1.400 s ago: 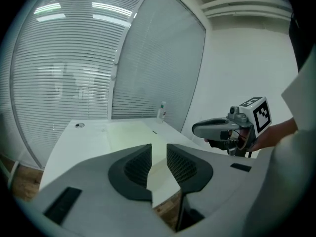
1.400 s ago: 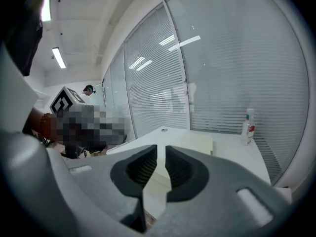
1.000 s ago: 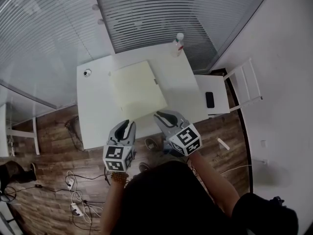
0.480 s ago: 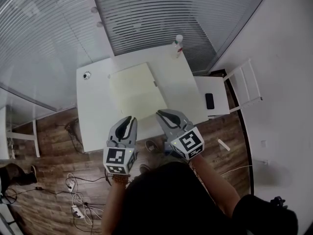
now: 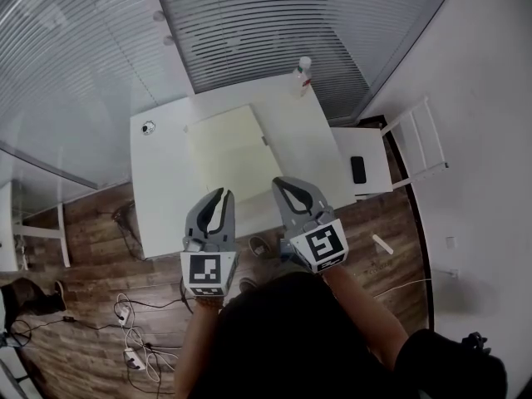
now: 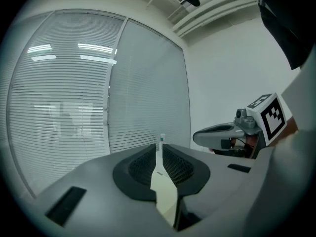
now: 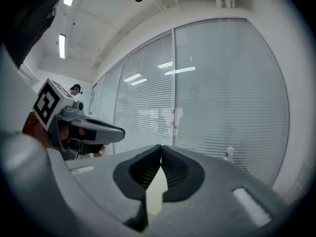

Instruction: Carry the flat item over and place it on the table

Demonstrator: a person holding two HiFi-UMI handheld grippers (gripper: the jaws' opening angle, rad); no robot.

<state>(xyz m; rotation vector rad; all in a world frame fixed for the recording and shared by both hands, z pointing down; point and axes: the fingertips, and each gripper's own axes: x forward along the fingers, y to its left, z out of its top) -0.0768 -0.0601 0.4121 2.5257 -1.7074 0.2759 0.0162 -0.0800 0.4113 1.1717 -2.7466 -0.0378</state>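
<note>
A flat cream board (image 5: 231, 155) spreads above the white table (image 5: 158, 196) in the head view. Both grippers hold its near edge: my left gripper (image 5: 218, 199) at the left corner, my right gripper (image 5: 287, 185) at the right corner. In the left gripper view the board (image 6: 164, 194) shows edge-on as a thin cream strip pinched between the shut jaws (image 6: 159, 151). The right gripper view has the same strip (image 7: 154, 194) clamped in its jaws (image 7: 160, 151). Whether the board rests on the table or hangs above it cannot be told.
A spray bottle (image 5: 303, 71) stands at the table's far right corner and a small round object (image 5: 148, 127) lies at its far left. A white chair (image 5: 370, 160) with a black phone (image 5: 357, 169) stands to the right. Cables (image 5: 125, 322) lie on the wooden floor.
Both grippers have risen and stretched forward, their marker cubes sliding nearer to me in the head view. The board stays held in both and has barely shifted over the table.
</note>
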